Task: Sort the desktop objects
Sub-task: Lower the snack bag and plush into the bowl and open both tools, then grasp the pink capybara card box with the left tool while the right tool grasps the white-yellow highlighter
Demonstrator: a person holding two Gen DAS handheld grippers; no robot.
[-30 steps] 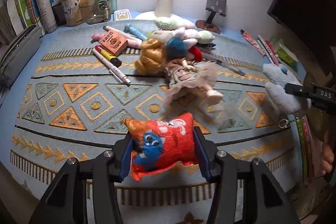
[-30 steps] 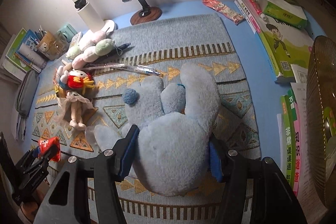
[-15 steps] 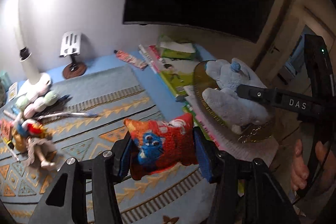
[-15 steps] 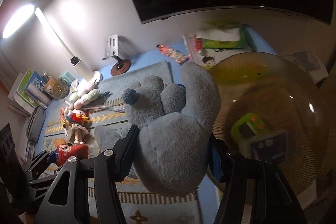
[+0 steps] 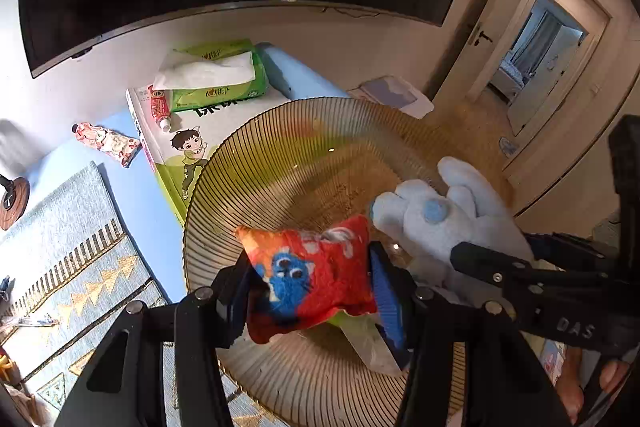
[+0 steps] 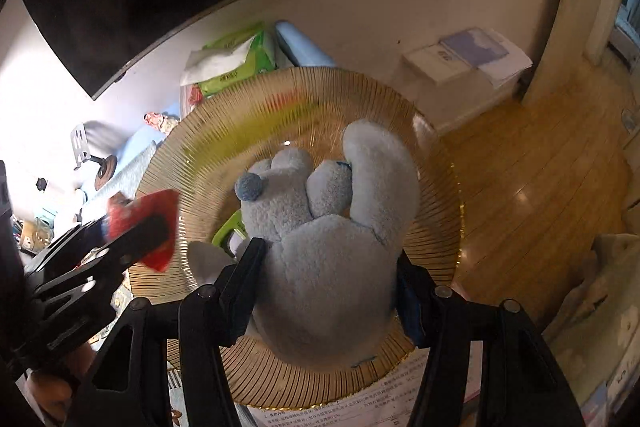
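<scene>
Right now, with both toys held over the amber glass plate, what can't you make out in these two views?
- What already lies in the plate: a green item peeks out, mostly hidden by the blue plush (right wrist) and the red pillow (left wrist).
- The left claw in the right wrist view: motion-blurred.
- Print on the paper under the plate: cut off, too small.

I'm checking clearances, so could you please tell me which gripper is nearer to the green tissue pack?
Left. The left gripper, holding the red pillow, hangs over the bowl's side toward the tissue pack; the right gripper, holding the blue plush, is on the far side.
</scene>
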